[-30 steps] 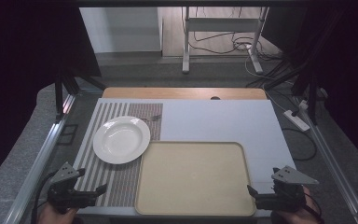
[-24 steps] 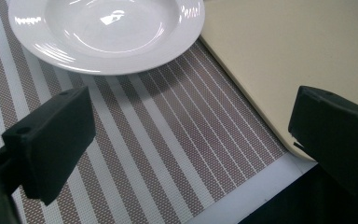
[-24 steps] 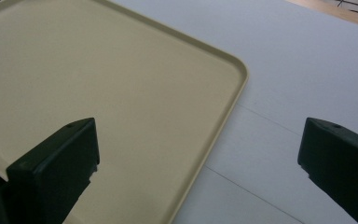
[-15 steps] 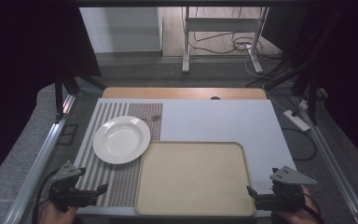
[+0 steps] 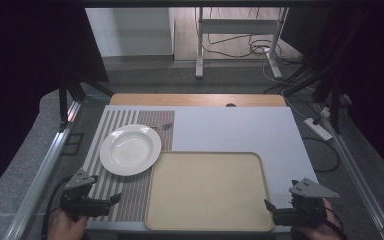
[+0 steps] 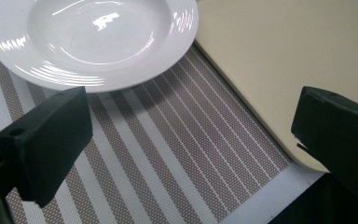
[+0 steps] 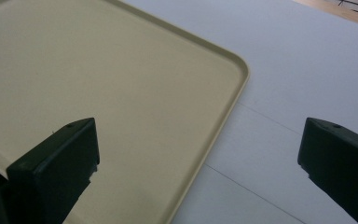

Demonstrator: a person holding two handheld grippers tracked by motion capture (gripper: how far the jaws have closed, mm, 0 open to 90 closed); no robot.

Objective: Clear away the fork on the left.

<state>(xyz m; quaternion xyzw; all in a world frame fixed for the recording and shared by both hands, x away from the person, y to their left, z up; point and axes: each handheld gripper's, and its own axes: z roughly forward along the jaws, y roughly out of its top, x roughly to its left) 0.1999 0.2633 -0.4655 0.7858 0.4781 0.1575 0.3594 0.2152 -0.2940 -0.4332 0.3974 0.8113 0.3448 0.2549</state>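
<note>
Jaws spread wide, empty, both grippers: left gripper (image 5: 114,199) over woven striped placemat (image 6: 168,154) near glossy round plate (image 6: 93,37); right gripper (image 5: 267,205) beside matte beige tray (image 7: 98,79).

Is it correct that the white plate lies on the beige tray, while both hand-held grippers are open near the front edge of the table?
Not quite. The white plate lies on the striped placemat, beside the beige tray, as the high view shows. The rest holds: the left hand-held gripper and the right hand-held gripper are both open near the front edge.
</note>
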